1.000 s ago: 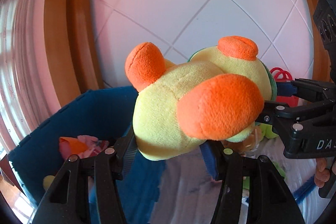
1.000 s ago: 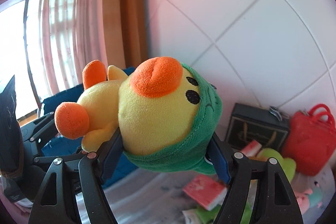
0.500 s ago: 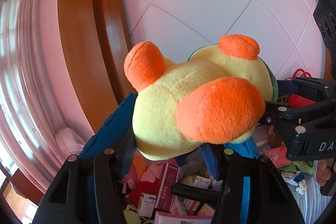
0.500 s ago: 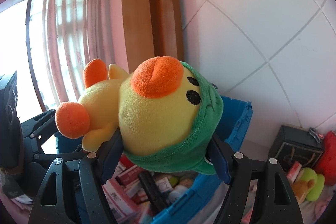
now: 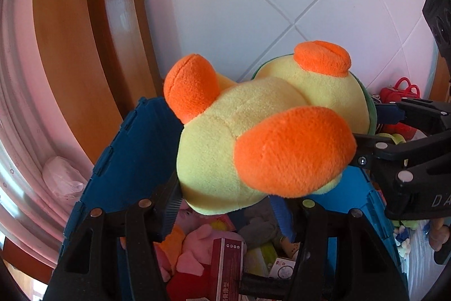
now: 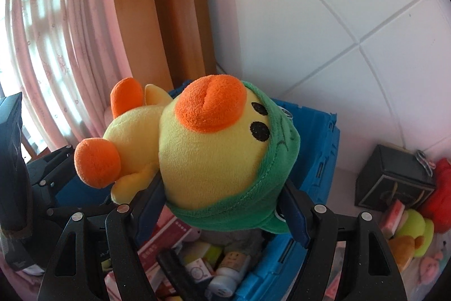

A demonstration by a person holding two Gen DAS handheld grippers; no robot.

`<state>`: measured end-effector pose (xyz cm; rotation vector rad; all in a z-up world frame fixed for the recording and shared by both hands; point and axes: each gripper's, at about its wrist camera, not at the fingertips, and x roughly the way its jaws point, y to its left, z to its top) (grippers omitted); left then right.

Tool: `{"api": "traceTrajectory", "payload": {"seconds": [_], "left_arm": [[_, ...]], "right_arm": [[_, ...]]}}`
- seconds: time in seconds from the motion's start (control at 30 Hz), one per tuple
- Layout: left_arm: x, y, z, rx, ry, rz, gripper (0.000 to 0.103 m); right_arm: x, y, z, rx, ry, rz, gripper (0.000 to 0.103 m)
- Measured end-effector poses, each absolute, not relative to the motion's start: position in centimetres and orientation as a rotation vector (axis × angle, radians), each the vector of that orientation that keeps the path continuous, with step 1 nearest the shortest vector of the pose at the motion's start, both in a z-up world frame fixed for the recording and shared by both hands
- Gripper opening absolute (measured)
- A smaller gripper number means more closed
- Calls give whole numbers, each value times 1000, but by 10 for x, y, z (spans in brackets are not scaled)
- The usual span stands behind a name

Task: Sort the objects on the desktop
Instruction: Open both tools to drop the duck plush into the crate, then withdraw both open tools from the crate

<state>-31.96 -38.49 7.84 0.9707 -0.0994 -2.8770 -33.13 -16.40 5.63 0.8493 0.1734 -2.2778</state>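
Plush duck held lying sideways above blue crate. Left gripper jaws, having just eased wider, pinching the body; right gripper jaws pinching the green-hooded head. Crate filled with toys and boxes. White tiled wall far; pink curtain left.

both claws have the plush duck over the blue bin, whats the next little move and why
Probably lower it a little, then open both claws. The yellow plush duck with orange feet and green hood hangs over the open blue plastic crate, which already holds toys and small boxes. The left claw grips its body, the right claw its head.
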Motion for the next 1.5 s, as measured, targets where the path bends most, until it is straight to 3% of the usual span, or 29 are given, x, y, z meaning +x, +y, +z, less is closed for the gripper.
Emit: {"api": "traceTrajectory", "payload": {"seconds": [0.13, 0.47, 0.63, 0.87, 1.03, 1.2, 1.5], "left_arm": [[-337, -391, 64, 1056, -75, -2825, 60], [-346, -395, 51, 1153, -64, -2722, 61], [-324, -387, 61, 1145, -70, -2702, 61], [-248, -375, 90, 984, -30, -2764, 61], [-178, -359, 106, 749, 32, -2817, 74], [-121, -341, 105, 553, 69, -2809, 97], [-97, -330, 86, 635, 116, -2746, 100]], "right_arm": [[-347, -176, 41, 914, 182, -2283, 82], [-347, -182, 35, 953, 235, -2313, 86], [-331, -172, 45, 934, 242, -2342, 102], [-283, -147, 67, 878, 240, -2378, 103], [-232, -122, 79, 796, 234, -2420, 103], [-180, -96, 74, 738, 205, -2462, 103], [-124, -66, 59, 712, 166, -2575, 103]]}}
